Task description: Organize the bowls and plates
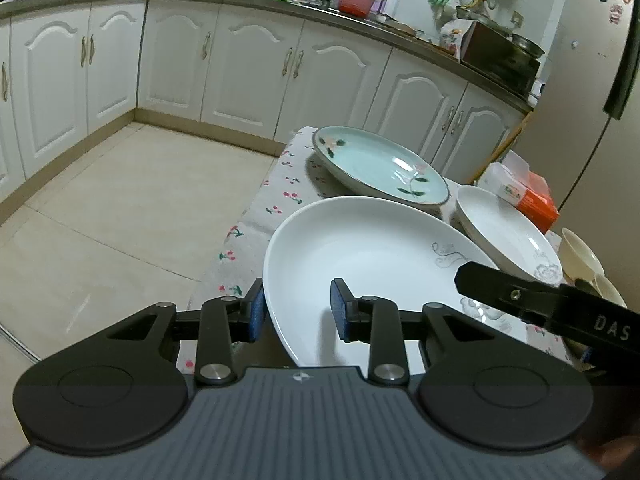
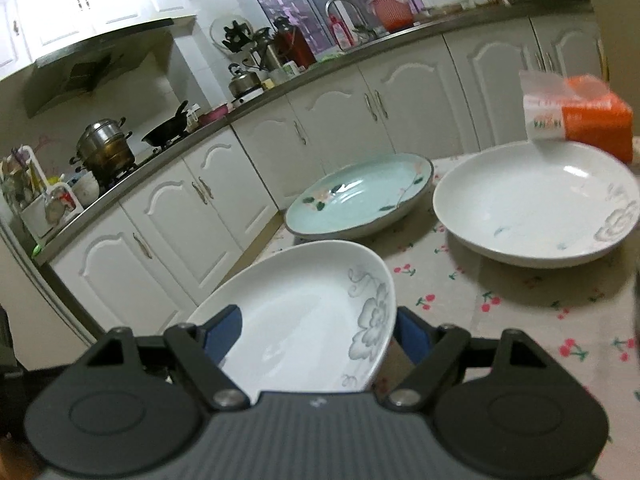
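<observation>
Three shallow plates are seen on a table covered by a white cloth printed with red cherries [image 2: 500,300]. Nearest is a glossy white ceramic plate with a grey flower motif on its rim [image 1: 360,256], which is tilted, its near edge raised off the cloth. The left gripper [image 1: 298,312] is placed across this plate's near-left rim, one blue pad under the outside and one over the inside; whether the pads press on the rim cannot be told. The right gripper [image 2: 316,336] is set wide around the same plate's opposite edge, the rim lying between its blue pads; firm contact cannot be confirmed. Behind, a pale green glazed plate painted with pink blossoms and dark leaves [image 2: 360,200] is rested flat on the cloth. Beside it, to the right, a second white plate with a grey flower [image 2: 536,204] is noted, just in front of an orange and white tissue pack [image 2: 580,120].
</observation>
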Motion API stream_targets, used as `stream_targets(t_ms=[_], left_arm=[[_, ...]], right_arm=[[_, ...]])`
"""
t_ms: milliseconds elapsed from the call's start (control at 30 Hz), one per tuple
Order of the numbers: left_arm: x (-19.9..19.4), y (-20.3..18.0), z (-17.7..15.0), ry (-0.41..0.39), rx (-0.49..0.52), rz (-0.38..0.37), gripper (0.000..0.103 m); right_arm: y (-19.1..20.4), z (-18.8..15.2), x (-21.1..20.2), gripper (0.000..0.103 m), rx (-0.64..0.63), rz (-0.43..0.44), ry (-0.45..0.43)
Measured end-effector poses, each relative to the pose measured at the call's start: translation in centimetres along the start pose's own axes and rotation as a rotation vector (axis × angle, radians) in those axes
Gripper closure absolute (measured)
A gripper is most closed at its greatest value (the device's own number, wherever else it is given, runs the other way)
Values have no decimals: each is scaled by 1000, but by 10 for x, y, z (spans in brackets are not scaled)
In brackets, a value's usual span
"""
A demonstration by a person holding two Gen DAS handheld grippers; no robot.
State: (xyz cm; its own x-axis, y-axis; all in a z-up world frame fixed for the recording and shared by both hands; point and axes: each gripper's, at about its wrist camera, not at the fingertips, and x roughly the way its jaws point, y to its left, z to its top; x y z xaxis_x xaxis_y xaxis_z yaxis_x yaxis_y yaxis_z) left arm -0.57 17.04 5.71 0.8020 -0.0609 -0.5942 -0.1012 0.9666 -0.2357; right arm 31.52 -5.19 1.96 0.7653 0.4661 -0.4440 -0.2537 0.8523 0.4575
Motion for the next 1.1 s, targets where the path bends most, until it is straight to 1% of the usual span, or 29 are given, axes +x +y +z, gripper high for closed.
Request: stream_targets(t_ms=[133, 300, 433, 600, 833, 1100], left_arm=[[-8, -5, -5, 0, -13, -15, 67], [-24, -18, -11, -17, -6, -39, 67], [-34, -31, -15, -27, 7, -58, 67], [-47, -52, -20, -31, 30, -102, 67], [-59, -85, -38, -7, 71, -168, 67], [-51, -126, -60, 37, 132, -223, 67]], right_arm=[[-2, -6, -16, 20, 15, 2, -15], [-5, -15, -42, 20, 35, 3, -32], [-6, -22, -71, 20, 48, 0, -67], [-11, -27, -108, 20, 84, -8, -116], [-23, -38, -163, 20, 103, -54, -185], [-43, -61, -206, 20, 115, -126, -216]])
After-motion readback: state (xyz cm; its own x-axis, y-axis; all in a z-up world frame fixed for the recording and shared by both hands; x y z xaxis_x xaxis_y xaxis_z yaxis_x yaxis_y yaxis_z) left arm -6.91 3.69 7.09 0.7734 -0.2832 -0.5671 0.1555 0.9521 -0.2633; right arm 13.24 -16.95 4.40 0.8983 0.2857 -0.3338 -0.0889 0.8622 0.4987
